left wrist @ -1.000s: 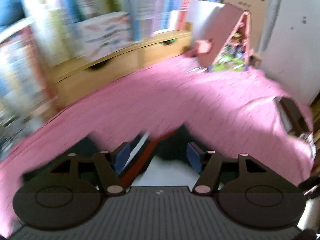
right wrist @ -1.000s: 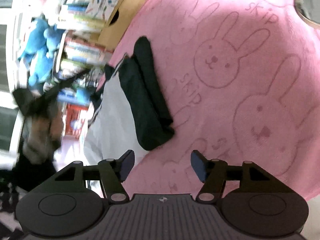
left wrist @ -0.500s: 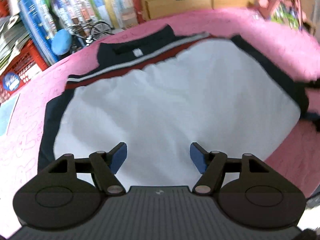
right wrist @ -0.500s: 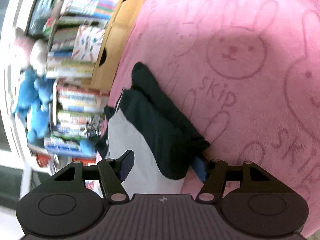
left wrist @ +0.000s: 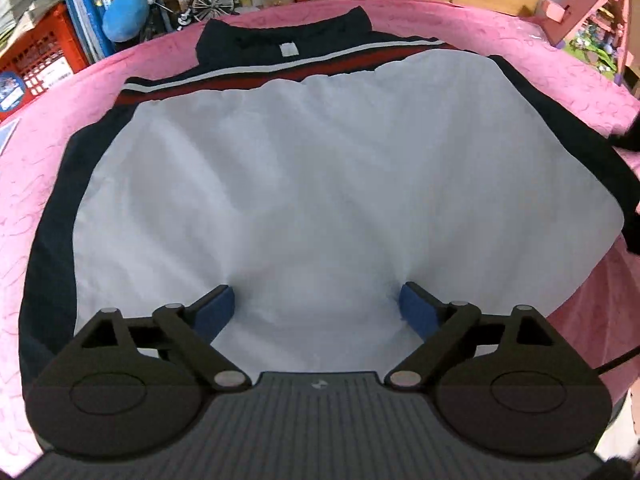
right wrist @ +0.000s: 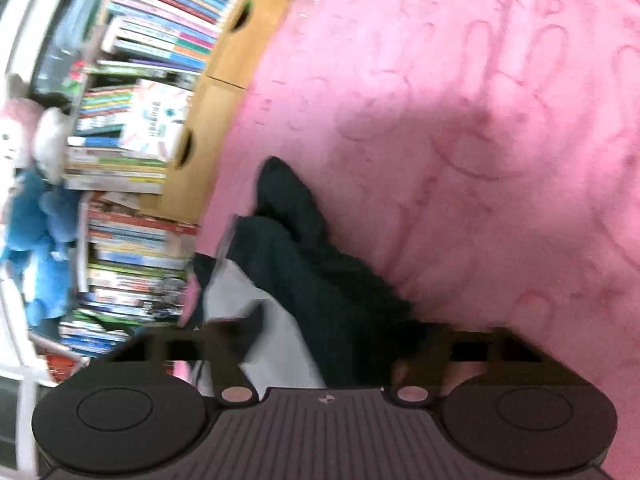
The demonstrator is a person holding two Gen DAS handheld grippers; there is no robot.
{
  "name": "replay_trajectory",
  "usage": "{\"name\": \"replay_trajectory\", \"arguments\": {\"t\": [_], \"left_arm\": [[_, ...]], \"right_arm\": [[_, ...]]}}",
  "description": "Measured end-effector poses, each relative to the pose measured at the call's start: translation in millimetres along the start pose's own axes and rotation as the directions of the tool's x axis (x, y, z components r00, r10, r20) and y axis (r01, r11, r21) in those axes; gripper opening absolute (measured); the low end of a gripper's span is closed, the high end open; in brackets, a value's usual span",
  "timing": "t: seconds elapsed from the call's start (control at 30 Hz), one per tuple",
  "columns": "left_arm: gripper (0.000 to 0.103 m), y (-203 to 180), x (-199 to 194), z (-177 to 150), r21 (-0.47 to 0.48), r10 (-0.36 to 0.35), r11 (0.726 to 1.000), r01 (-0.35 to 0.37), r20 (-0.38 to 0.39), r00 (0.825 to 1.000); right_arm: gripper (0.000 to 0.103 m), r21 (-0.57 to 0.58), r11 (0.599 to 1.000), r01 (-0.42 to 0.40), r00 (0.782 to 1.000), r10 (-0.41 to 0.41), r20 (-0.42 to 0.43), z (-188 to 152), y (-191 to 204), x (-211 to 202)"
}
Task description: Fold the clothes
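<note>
Fingers spread wide on your left gripper [left wrist: 316,310], holding nothing, low over the white back of the jacket [left wrist: 312,184] spread flat on the pink blanket [left wrist: 520,40]. Your right gripper [right wrist: 336,332] looks open astride the dark sleeve [right wrist: 316,264], though blur hides any pinch. Close squarely on the sleeve before folding it inward.

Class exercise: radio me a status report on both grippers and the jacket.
Left gripper open over jacket. Right gripper open, jaws astride dark sleeve. Jacket flat on pink blanket, nothing blocking.
</note>
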State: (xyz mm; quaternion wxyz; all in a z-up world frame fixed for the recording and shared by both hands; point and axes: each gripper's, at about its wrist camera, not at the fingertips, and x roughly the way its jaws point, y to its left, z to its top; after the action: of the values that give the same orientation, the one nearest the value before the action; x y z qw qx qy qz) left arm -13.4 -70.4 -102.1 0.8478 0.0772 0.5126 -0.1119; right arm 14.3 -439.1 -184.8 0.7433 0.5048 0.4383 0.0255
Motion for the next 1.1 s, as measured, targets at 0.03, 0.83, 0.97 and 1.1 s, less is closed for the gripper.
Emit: {"name": "replay_trajectory", "arguments": {"t": [0.03,0.83,0.97,1.1], "left_arm": [[0.092,0.4,0.2,0.4,0.005,-0.005,1.0,0.005,0.0,1.0],[0.077,15.8,-18.3,8.3,0.198,-0.123,0.974,0.11,0.055,0.991],[0.059,29.6,-34.2,25.3,0.432,-0.225,0.886,0.17,0.08,0.971],[0.05,31.5,-33.2,42.2,0.478,-0.347,0.827,0.297,0.017,0.938]], "right_arm": [[0.026,0.004,1.0,-0.009,1.0,0.009,0.0,-1.0,-0.3,-3.5],[0.053,-0.004,0.999,-0.051,0.999,0.051,0.01,-14.4,-0.1,10.3],[0.053,-0.069,0.997,-0.029,1.0,0.029,-0.009,-16.1,4.1,6.2],[0.053,-0.112,0.993,-0.029,1.0,0.028,-0.005,-18.6,7.0,5.6]]}}
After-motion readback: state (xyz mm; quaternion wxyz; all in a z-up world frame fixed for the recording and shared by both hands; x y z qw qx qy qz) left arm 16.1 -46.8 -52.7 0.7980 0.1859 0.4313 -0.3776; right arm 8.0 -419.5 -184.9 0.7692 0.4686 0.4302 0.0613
